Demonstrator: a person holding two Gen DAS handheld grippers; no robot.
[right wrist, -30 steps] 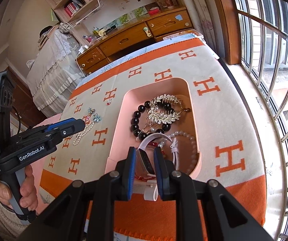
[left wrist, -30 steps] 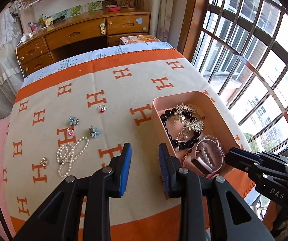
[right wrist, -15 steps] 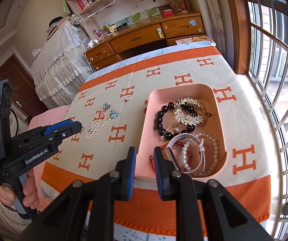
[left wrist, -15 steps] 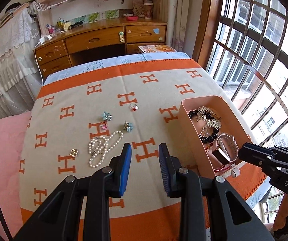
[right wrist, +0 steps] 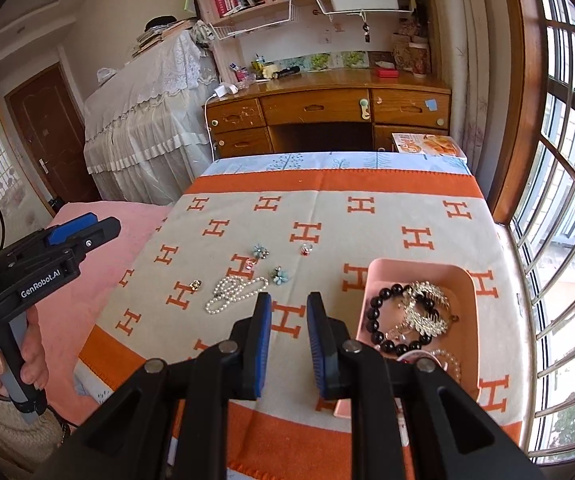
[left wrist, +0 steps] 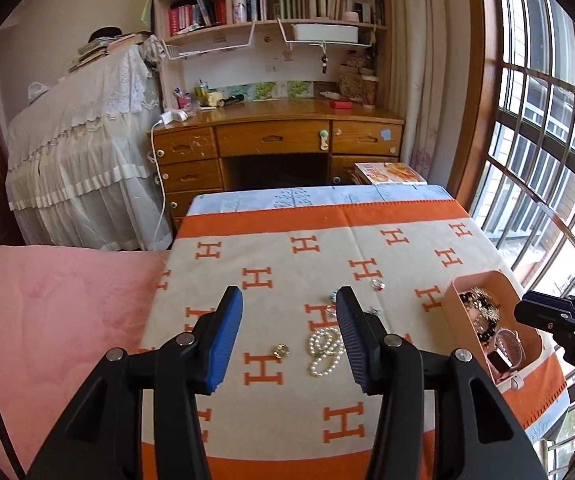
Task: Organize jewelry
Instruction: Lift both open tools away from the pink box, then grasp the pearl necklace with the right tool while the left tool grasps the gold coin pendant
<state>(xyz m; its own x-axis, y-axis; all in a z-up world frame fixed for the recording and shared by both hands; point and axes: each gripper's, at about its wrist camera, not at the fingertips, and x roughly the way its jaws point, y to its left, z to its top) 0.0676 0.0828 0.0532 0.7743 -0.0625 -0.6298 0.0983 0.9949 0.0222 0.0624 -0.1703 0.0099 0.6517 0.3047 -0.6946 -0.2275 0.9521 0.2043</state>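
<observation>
A pink tray [right wrist: 472, 285] [left wrist: 453, 304] at the table's right holds a black bead bracelet [right wrist: 379, 322], a silver brooch [right wrist: 427, 308], pearls and a watch [left wrist: 505, 350]. On the cloth lie a pearl necklace [right wrist: 233, 292] [left wrist: 325, 350], a gold ring [right wrist: 195, 284] [left wrist: 281, 350], two blue flower pieces [right wrist: 261, 251] [right wrist: 280, 275], a pink stone [right wrist: 249, 265] and a red ring [right wrist: 306, 249]. My left gripper [left wrist: 289, 340] is open and empty, held above the cloth near the necklace. My right gripper [right wrist: 289, 344] is open and empty, left of the tray.
The table carries a beige and orange H-pattern cloth [right wrist: 367, 224]. A pink blanket [left wrist: 47, 312] lies to the left. A wooden desk [left wrist: 279, 144] and bookshelves stand beyond. A barred window [left wrist: 547, 160] runs along the right.
My right gripper let go of the watch into the tray and drew back, slightly wider. My left gripper pulled back and up and opened wider.
</observation>
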